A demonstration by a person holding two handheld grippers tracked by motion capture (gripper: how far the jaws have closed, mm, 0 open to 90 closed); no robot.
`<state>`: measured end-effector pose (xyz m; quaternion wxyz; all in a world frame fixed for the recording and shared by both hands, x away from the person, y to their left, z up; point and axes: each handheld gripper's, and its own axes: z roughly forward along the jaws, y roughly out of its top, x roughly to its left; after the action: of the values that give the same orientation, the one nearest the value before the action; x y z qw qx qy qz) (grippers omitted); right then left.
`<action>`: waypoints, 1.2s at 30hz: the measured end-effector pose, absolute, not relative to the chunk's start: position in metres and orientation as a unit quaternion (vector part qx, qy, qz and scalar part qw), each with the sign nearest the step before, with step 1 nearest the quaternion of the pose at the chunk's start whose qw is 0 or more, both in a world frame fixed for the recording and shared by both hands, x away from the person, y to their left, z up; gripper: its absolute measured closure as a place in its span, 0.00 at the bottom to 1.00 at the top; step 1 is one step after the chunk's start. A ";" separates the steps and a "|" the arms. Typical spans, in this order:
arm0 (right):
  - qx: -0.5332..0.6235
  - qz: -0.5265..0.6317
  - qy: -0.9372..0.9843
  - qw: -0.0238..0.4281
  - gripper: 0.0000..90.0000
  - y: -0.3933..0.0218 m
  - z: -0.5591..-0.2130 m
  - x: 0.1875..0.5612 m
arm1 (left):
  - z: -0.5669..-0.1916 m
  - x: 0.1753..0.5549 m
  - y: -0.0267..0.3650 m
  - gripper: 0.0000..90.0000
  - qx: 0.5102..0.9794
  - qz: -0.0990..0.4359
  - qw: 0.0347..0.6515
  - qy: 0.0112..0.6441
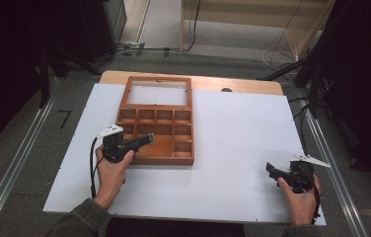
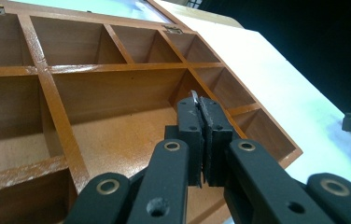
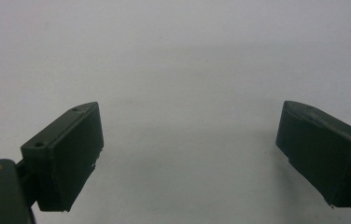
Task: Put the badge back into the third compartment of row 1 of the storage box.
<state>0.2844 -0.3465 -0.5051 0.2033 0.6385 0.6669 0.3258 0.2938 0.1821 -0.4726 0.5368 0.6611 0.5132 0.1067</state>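
While the left gripper (image 1: 144, 140) hung over the box (image 1: 183, 157), its jaws were pressed together on a small, thin metallic piece (image 2: 194, 96) whose end just poked out above the pads; what the piece was could not be told. The gripper pointed right and a little away from the person, its tips above the wide middle compartment (image 2: 131, 135) of the open box, with the piece clear of the wooden floor below. That compartment ran long across the box, roughly in line with the gripper, and the row of small cells (image 2: 141, 44) lay beyond it, toward the lid (image 1: 158, 92) folded back flat on the table (image 1: 242, 128). Judging from this, any setting-down would go straight downward from the tips, since the compartment sat right beneath them. The left hand (image 1: 110, 174) was by far the nearer to the box. Well to the right, near the table's front edge, the right gripper (image 1: 275, 173) rested low over bare white surface with its jaws wide apart and nothing between them.
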 end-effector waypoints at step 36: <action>0.640 0.329 0.665 0.202 0.06 -0.347 -0.505 0.284 | -0.469 0.326 0.174 1.00 0.652 0.104 0.537 0.525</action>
<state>0.2837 -0.3468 -0.5047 0.2016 0.6401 0.6646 0.3286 0.3264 0.1737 -0.4686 0.5373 0.6520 0.5249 0.1036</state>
